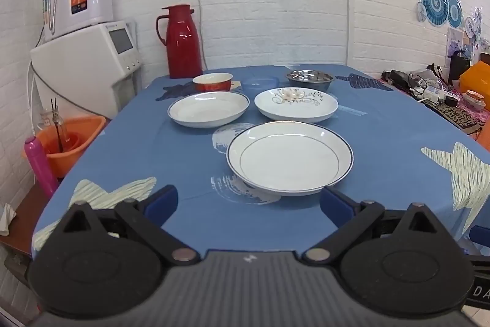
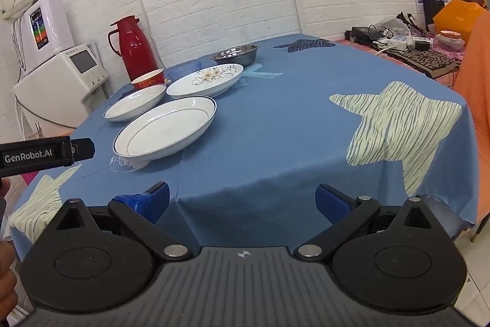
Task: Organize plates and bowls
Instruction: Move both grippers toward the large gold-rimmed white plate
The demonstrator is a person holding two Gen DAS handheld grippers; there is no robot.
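Two hand-held grippers poised at the near edge of a counter set with plates and bowls.

Lower frame: the left hand-held gripper (image 1: 248, 201) and the right hand-held gripper (image 2: 242, 201) each have their blue fingers spread wide apart, holding nothing, above the counter (image 1: 382, 143) with its blue star-print cloth. Centre: a blue-rimmed plate (image 1: 289, 157) lies just beyond the left fingers; behind it, a second blue-rimmed plate (image 1: 208, 108) sits at left and a floral plate (image 1: 295, 104) at right, all three apart. Further up: a red bowl (image 1: 212, 81), a blue translucent bowl (image 1: 260, 82) and a steel bowl (image 1: 310, 79) form a row. Upper left: a red thermos jug (image 1: 180, 42) stands against the white brick wall (image 1: 275, 5).
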